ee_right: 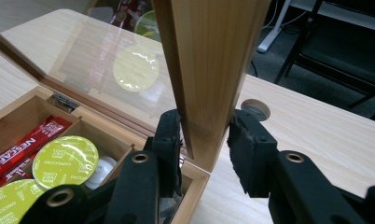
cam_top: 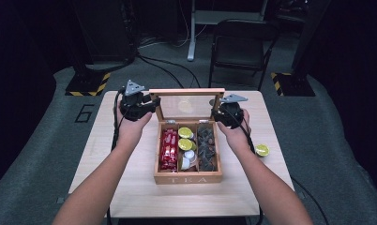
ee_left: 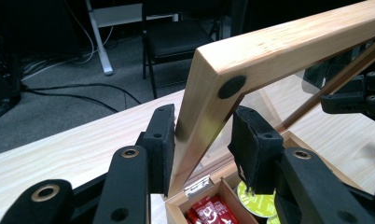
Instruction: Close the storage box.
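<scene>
Two grippers (cam_top: pixel 150 106) (cam_top: pixel 215 115) flanking one raised lid (cam_top: pixel 187 92); three box compartments (cam_top: pixel 187 148).

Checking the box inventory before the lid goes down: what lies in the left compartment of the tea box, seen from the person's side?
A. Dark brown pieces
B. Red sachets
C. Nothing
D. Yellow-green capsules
B: in the high view the red sachets lie in the tea box's left compartment, with the yellow-green capsules in the middle one and the dark pieces on the right.

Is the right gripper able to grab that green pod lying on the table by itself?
Probably yes. The pod lies in the open beside the person's right forearm, with nothing over it. But the right gripper has its jaws around the lid edge, so it must let go first.
</scene>
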`<state>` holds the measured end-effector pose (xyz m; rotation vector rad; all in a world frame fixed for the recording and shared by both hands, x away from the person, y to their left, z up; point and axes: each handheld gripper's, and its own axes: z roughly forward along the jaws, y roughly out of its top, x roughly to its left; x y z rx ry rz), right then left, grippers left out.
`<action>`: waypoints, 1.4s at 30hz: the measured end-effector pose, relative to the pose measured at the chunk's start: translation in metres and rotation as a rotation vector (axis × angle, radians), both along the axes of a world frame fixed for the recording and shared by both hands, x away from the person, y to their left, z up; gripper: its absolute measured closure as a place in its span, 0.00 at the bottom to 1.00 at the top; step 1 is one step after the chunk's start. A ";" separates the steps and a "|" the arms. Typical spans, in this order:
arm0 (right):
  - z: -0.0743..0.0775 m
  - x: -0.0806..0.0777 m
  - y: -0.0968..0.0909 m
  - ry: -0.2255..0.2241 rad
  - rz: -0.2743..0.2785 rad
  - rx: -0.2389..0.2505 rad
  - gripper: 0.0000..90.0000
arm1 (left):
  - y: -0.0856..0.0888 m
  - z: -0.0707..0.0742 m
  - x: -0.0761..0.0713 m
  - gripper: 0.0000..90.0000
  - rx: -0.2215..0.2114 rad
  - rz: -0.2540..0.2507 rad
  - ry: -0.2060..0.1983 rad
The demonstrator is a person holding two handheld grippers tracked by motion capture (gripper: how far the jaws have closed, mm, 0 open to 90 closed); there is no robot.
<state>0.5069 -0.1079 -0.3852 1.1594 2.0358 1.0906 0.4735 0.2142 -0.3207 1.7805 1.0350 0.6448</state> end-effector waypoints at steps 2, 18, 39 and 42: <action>0.000 -0.001 -0.001 0.008 -0.002 0.011 0.70 | 0.003 -0.001 -0.001 0.68 -0.024 0.004 0.011; -0.005 -0.035 -0.011 0.003 0.052 0.088 0.58 | 0.011 -0.016 -0.025 0.68 -0.041 -0.073 0.000; -0.002 -0.077 -0.029 -0.029 0.088 0.186 0.52 | 0.014 -0.039 -0.060 0.66 -0.015 -0.126 0.007; 0.000 -0.081 -0.031 -0.024 0.101 0.198 0.52 | 0.015 -0.043 -0.064 0.66 -0.029 -0.128 0.020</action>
